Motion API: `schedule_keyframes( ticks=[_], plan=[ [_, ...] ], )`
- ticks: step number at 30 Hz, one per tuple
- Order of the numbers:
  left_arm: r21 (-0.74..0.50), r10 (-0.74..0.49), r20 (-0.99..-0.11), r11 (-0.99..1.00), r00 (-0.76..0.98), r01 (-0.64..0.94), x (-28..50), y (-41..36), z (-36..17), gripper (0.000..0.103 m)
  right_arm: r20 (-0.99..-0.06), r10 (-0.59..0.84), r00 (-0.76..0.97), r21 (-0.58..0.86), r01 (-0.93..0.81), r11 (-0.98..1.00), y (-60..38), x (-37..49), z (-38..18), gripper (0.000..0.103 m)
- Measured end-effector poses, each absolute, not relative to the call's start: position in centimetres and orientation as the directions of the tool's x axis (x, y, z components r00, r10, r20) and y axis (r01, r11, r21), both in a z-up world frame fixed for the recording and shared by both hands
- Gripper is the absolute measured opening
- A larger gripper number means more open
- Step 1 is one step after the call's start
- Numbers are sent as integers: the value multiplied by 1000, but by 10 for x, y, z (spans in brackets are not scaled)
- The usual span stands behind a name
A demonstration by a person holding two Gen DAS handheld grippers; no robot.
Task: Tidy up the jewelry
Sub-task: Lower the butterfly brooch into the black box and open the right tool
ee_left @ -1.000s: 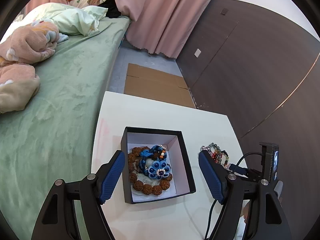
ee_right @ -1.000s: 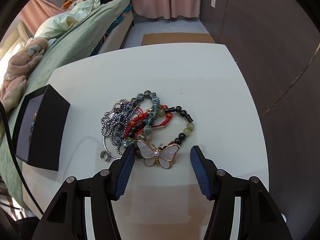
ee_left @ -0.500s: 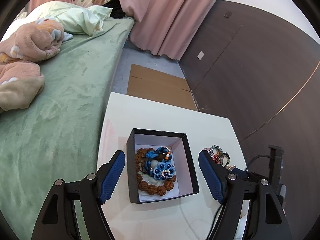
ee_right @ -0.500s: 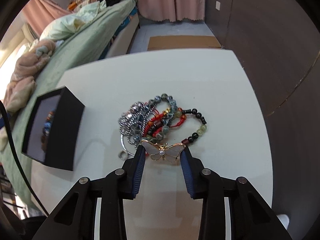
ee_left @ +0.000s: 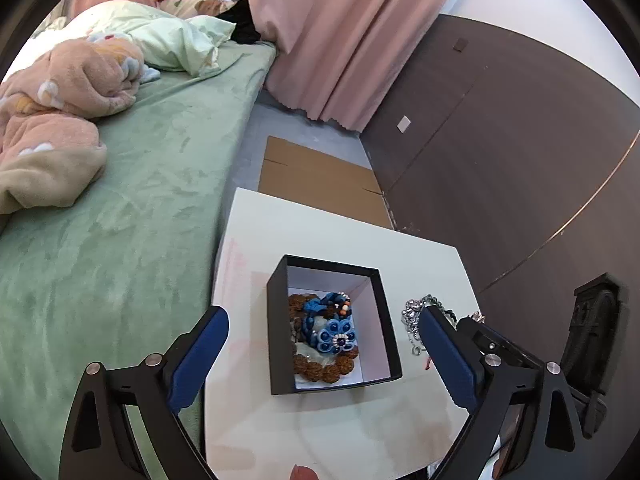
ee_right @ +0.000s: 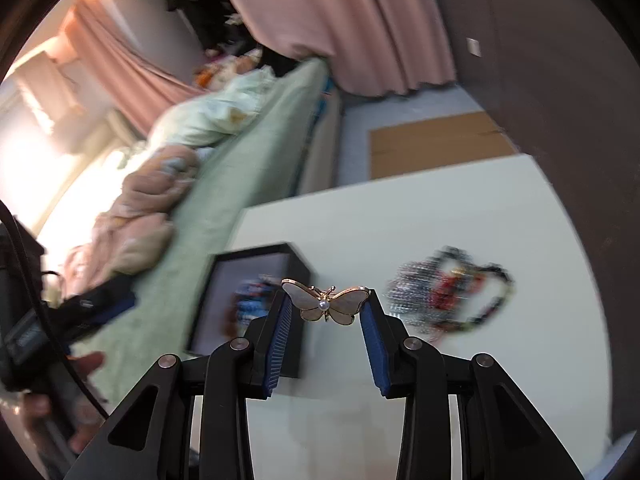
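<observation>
Above table (ee_right: 400,216) | right tool (ee_right: 325,308) clamps one butterfly brooch (ee_right: 326,303) | one box (ee_right: 248,300)

The left wrist view is evenly and softly lit, sharp across the middle; the box (ee_left: 334,324) throws only a faint shadow on the white surface (ee_left: 328,236); straight lines bow toward the dark circular rim. The right wrist view is smeared by motion blur; the bracelet pile (ee_right: 450,294) and bed (ee_right: 224,184) are streaked, while the butterfly brooch (ee_right: 326,306) between the jaws stays crisp; strong glare, probably from a window, washes out the left edge.
</observation>
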State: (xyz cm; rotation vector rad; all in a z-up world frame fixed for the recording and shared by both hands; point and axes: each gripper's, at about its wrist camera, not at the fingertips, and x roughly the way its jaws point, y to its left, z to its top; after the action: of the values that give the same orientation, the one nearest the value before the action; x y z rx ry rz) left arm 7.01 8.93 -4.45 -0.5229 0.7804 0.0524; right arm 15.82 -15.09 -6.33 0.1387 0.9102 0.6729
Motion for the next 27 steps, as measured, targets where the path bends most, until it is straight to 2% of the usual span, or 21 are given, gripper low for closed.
schedule_keyframes(
  ticks=[4,13,15,17,19,24,27],
  plan=[
    [-431,-137,-683,869,717,-245,65,96,-43,97,-656,648,385,423,-523,740,-122,149,-63,37],
    [-386,-83,-706,878,703,-284,58,113,-43,97,-670,656,349,427,-542,724,-80,139,-78,37],
    [-360,-51,-708,884,705,-298,57,113,-43,97,-690,639,342,419,-531,736,-77,141,-79,45],
    [-317,3,-703,894,712,-317,55,112,-41,97,-693,631,349,420,-515,747,-80,142,-78,66],
    [-305,5,-694,903,720,-301,55,108,-41,97,-696,611,377,405,-497,767,-89,143,-76,71],
    [-300,-24,-659,925,752,-234,56,93,-38,97,-690,603,400,431,-443,786,-119,150,-72,74],
    [-304,-36,-642,929,766,-210,56,83,-36,97,-680,605,414,448,-419,790,-135,152,-68,87]
  ],
)
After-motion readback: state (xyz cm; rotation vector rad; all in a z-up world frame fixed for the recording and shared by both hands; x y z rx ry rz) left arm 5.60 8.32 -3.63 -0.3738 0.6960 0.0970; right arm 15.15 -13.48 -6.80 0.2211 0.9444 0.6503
